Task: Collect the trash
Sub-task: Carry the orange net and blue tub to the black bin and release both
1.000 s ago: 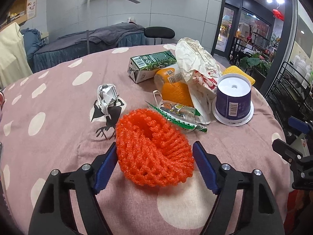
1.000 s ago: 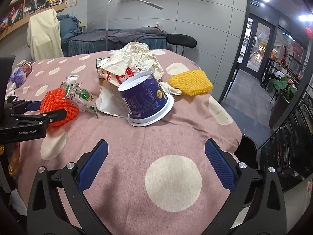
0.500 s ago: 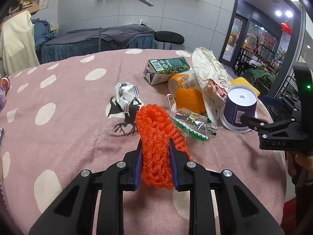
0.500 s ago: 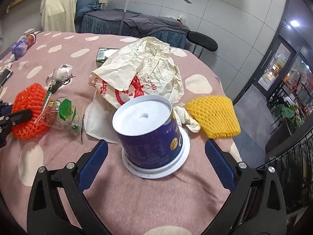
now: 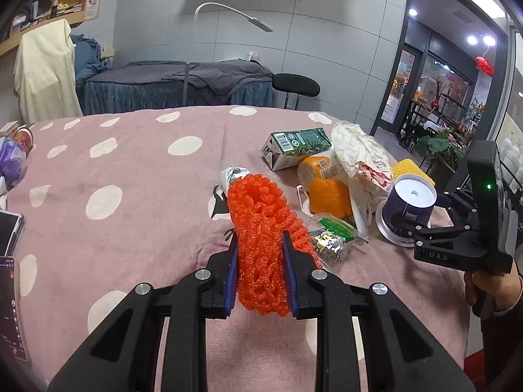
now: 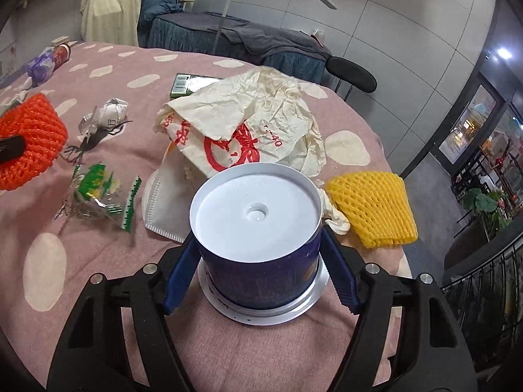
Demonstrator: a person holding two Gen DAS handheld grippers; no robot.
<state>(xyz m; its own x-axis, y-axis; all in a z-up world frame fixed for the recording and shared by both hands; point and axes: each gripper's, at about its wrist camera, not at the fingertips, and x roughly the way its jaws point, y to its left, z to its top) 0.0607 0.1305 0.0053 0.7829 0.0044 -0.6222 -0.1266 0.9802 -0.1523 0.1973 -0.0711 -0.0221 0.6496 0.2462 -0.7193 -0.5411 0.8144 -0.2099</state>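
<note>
Your left gripper (image 5: pixel 258 272) is clenched on the orange foam net (image 5: pixel 261 228): both blue fingers (image 5: pixel 230 274) press into its lower half, squeezing it narrow, and the rest of the net stands up beyond the tips over the pink spotted surface (image 5: pixel 130 196).

Your right gripper (image 6: pixel 260 268) has its fingers (image 6: pixel 178 274) on either side of the dark blue tub (image 6: pixel 258 271), and they are closing on it. The pads sit close against the tub's wall; you cannot tell whether they press on it yet. The tub stands upside down on its white lid, white bottom facing up, at the right edge of the litter pile. Its printing is too blurred to read.

Readable writing:
- "DAS" on the black body of your right gripper, seen from the left wrist view, with a green light lit above it.
- Crumpled paper bag (image 6: pixel 248 121): red printed characters and a red ring, with digits that look like "40"; the rest is not legible.
- Green carton (image 5: pixel 295 148): barcode panel on its end, text too small.
- Orange packet (image 5: pixel 323 186): white barcode label, not legible.

Just right of the tub lies a yellow foam net (image 6: pixel 372 210). Left of it lie a white face mask (image 6: pixel 163 209) and a green-and-clear wrapper (image 6: pixel 101 199). A crumpled foil ball (image 6: pixel 108 114) lies farther back.
</note>
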